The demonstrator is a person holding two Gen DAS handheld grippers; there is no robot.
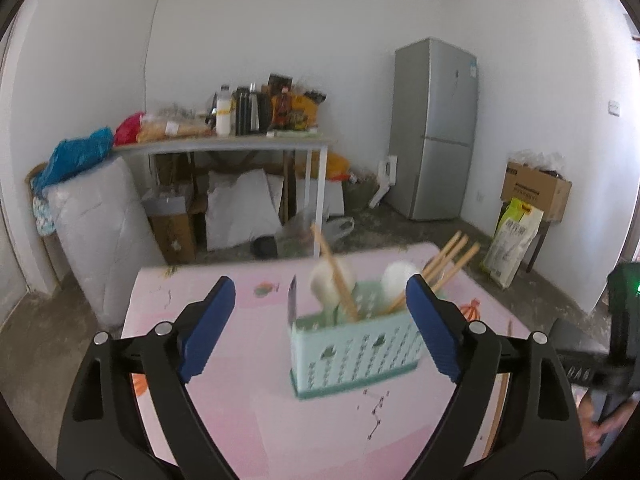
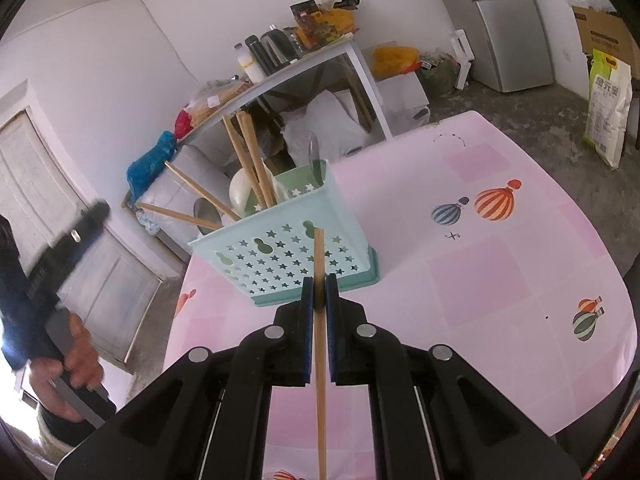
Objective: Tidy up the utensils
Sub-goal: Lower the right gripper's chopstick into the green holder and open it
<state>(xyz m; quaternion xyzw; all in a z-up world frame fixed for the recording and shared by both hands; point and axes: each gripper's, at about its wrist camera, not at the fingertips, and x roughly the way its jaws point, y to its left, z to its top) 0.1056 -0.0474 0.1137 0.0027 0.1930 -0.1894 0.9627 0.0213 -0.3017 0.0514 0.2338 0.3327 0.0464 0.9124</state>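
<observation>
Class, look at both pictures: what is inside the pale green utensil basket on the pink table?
Inside the basket stand wooden chopsticks, white spoons and a knife; their lower ends are hidden by its walls.

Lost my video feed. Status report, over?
Left gripper open, empty. Right gripper shut on chopstick. Utensil basket upright just ahead. Nothing in the way.

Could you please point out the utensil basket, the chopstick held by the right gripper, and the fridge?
utensil basket [image 2: 288, 264]: right wrist view, perforated front wall.
chopstick [image 2: 319, 252]: right wrist view, shaft above the pads.
fridge [image 1: 434, 128]: left wrist view, upper door.
</observation>
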